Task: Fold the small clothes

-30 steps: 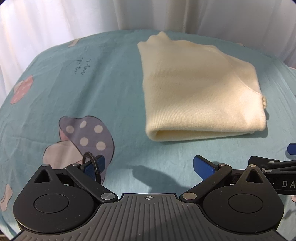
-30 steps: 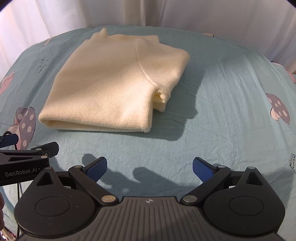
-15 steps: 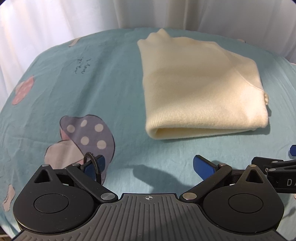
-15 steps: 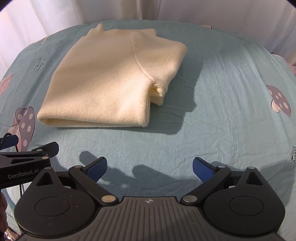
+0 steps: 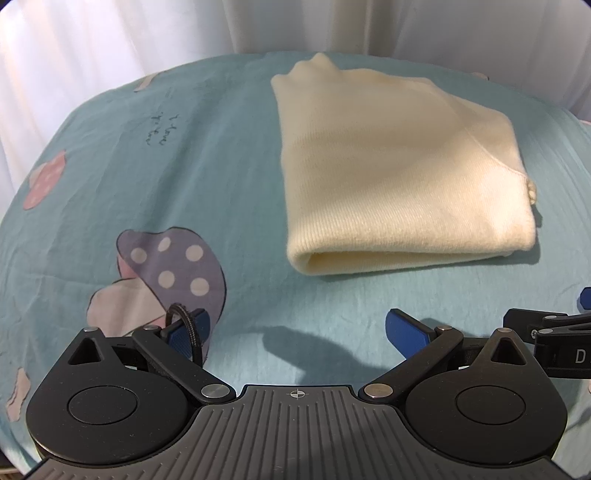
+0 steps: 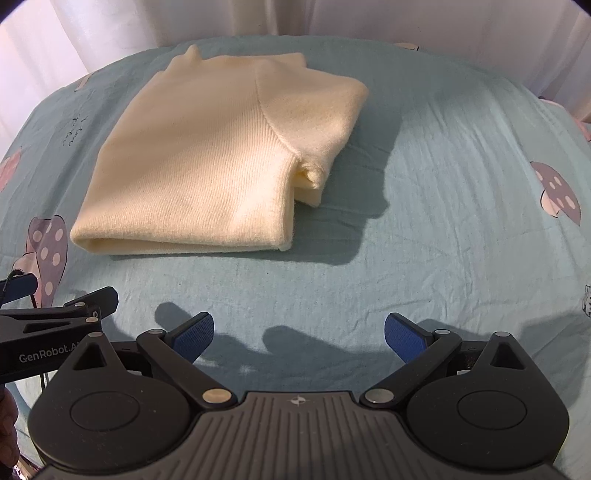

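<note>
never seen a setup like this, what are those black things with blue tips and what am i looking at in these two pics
They are two hand-held grippers; a person holds one in each hand. Each carries a camera looking forward along its fingers, so one picture is from the left gripper and one from the right gripper. The blue tips are the finger pads. Both grippers are open and hold nothing. Ahead lies a folded cream sweater on a teal bedsheet printed with mushrooms. White curtains hang behind.

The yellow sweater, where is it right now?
The cream-yellow sweater lies folded on the teal bedsheet, ahead of both open grippers and touching neither. In the left wrist view it sits right of centre, beyond the spotted mushroom print.
</note>
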Action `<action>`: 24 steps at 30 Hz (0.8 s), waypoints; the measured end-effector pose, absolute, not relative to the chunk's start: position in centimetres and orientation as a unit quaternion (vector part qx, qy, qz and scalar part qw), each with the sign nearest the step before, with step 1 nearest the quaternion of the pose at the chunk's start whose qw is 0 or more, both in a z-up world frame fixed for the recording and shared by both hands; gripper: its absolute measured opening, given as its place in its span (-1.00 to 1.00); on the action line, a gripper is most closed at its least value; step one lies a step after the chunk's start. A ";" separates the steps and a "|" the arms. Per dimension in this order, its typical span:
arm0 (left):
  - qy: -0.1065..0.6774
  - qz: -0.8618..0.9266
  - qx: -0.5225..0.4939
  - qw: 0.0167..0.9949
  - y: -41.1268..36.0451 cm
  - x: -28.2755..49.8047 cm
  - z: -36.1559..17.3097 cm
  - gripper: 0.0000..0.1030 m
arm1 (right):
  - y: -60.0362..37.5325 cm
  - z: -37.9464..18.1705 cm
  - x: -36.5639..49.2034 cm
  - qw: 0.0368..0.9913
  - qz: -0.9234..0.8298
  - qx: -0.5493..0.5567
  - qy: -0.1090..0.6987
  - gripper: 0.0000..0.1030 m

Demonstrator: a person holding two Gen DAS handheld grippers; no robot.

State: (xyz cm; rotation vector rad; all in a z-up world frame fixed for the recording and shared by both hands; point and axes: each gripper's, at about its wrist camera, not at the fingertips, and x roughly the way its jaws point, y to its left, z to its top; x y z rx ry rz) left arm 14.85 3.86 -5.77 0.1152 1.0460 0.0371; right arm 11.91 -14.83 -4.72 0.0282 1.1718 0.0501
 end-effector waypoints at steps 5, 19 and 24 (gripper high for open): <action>0.500 0.017 0.057 0.864 3.8 14.9 -5.8 1.00 | -14.9 -4.6 11.9 0.834 0.021 0.015 0.551 0.93; 0.500 0.016 0.061 0.864 3.7 14.8 -5.8 1.00 | -15.5 -4.3 11.6 0.839 0.010 0.025 0.543 0.93; 0.500 0.015 0.060 0.864 3.8 14.8 -5.7 1.00 | -15.4 -4.3 11.5 0.841 0.006 0.024 0.541 0.93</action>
